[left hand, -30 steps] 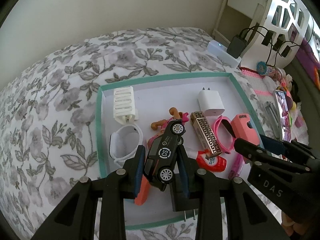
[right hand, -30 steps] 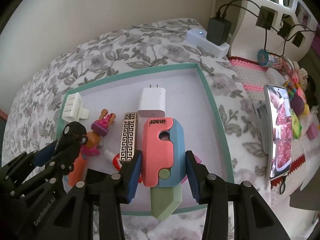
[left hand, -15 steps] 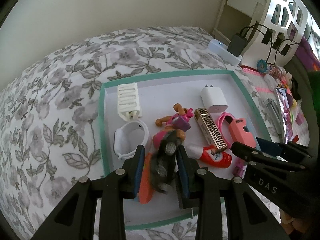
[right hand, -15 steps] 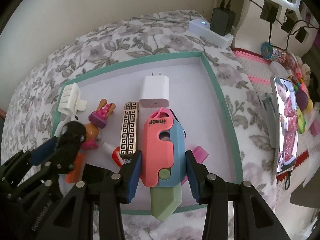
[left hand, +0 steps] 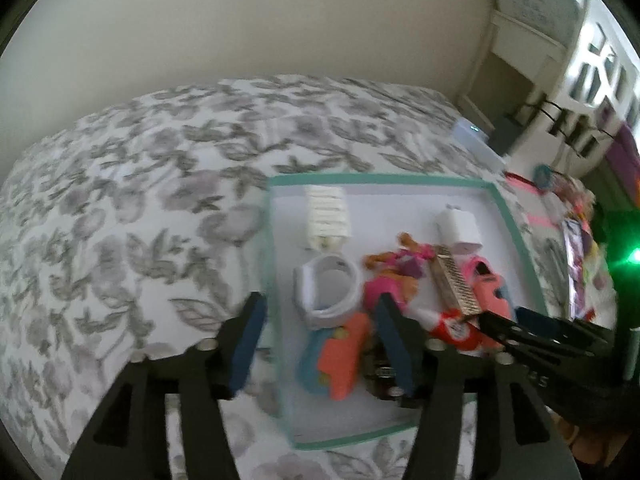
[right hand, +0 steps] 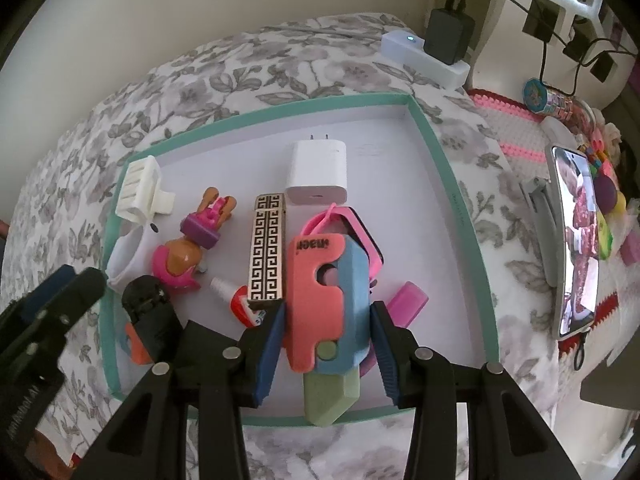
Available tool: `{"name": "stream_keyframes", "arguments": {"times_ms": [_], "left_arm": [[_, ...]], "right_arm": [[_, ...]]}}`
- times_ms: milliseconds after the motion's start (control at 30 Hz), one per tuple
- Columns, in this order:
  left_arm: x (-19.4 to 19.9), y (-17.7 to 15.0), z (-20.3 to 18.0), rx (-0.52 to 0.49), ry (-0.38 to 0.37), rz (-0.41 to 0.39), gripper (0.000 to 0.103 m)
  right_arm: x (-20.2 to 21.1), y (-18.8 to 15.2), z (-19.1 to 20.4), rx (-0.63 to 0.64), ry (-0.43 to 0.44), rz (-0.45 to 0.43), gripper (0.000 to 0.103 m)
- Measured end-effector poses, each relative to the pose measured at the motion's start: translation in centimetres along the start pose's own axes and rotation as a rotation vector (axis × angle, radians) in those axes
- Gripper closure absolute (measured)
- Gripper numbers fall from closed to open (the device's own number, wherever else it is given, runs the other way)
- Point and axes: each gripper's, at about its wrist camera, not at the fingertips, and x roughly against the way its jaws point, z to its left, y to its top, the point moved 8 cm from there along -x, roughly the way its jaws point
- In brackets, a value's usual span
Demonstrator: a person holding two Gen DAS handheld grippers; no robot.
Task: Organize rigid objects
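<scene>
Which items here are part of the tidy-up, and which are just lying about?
Job: teal-rimmed tray, white charger, patterned gold bar, pink-and-blue toy between the right gripper pads, black toy car, doll.
Bystanders: phone, power strip, floral bedspread.

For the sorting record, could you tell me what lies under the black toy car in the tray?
The black toy car rests on an orange and blue toy. The car covers that toy's middle, so its full shape cannot be seen.
</scene>
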Motion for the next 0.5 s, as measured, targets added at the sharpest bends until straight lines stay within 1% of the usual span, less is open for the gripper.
{"name": "stream_keyframes", "arguments": {"times_ms": [67, 133, 200, 267, 367, 433, 467, 500], "left_arm": [[0.3, 0.1, 1.2, 0.017, 0.021, -0.010, 0.038], [0.5, 0.1, 2.3, 0.035, 0.038, -0.016, 0.034], [0.8, 0.0, 3.6, 0.054, 0.063, -0.023, 0.027], [1.1, 0.0, 4.8, 0.072, 0.081, -0.033, 0.021], [1.6, 0.0, 6.1, 0.087, 0.099, -0.055, 0.018], [2.0, -0.1, 6.7, 0.093, 0.108, -0.064, 0.011], [2.2, -0.2, 7.2, 0.097, 0.116, -0.073, 0.008], [2.4, -0.3, 7.5, 0.100, 0.125, -0.080, 0.007]], "right_arm": [[0.2, -0.1, 0.2, -0.002, -0.002, -0.005, 0.053], [0.3, -0.2, 0.5, 0.000, -0.004, -0.008, 0.049], [0.5, -0.2, 0.8, 0.002, -0.006, -0.016, 0.045], [0.8, -0.3, 1.2, 0.005, -0.005, -0.024, 0.042], [1.2, -0.6, 1.9, 0.012, 0.004, -0.041, 0.035], [1.5, -0.8, 2.5, 0.028, 0.004, -0.054, 0.031], [1.7, -0.9, 2.9, 0.039, 0.005, -0.061, 0.031], [1.8, -1.0, 3.2, 0.044, 0.005, -0.066, 0.029]]}}
